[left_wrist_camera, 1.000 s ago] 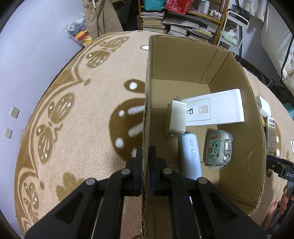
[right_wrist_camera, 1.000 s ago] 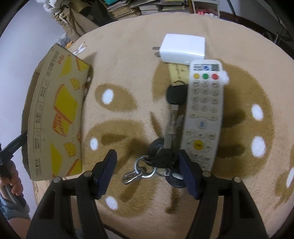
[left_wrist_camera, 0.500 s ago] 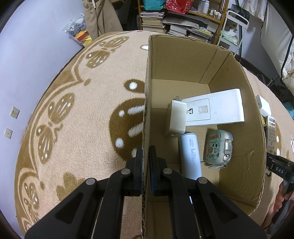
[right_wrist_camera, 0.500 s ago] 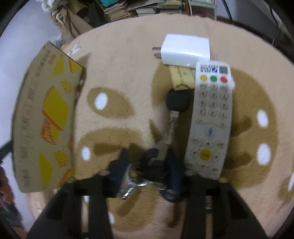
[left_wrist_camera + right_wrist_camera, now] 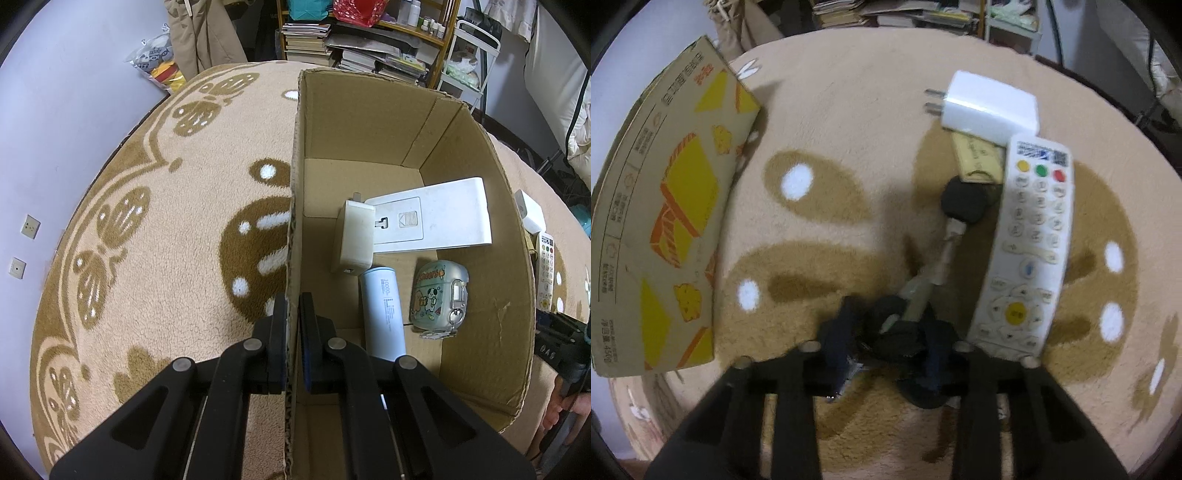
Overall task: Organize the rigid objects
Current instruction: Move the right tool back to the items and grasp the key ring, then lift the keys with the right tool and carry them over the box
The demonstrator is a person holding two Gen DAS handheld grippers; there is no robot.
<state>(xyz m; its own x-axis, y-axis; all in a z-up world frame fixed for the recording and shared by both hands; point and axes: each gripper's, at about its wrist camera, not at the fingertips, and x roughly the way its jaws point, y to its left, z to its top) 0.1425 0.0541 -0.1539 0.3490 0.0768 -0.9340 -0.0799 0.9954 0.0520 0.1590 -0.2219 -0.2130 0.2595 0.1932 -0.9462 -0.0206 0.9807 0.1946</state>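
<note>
My left gripper (image 5: 292, 325) is shut on the left wall of the open cardboard box (image 5: 295, 206). Inside lie a white flat device (image 5: 436, 221), a cream charger (image 5: 354, 238), a pale blue power bank (image 5: 382, 314) and a cartoon-print case (image 5: 437, 295). In the right wrist view my right gripper (image 5: 886, 332) has closed around a bunch of black keys (image 5: 897, 332) on the rug. A white remote (image 5: 1030, 243), a white plug adapter (image 5: 990, 107) and a yellow tag (image 5: 979, 160) lie just right of it. The box's printed outer wall (image 5: 672, 221) stands at left.
A beige rug with brown patterns (image 5: 147, 240) covers the surface. Bookshelves with stacked books (image 5: 354, 40) and a white cart (image 5: 476, 55) stand behind. The remote (image 5: 546, 269) and adapter (image 5: 530, 214) also show beyond the box's right wall.
My right gripper has moved forward and closed from wide open onto the key bunch. The left gripper and the box have not moved.
</note>
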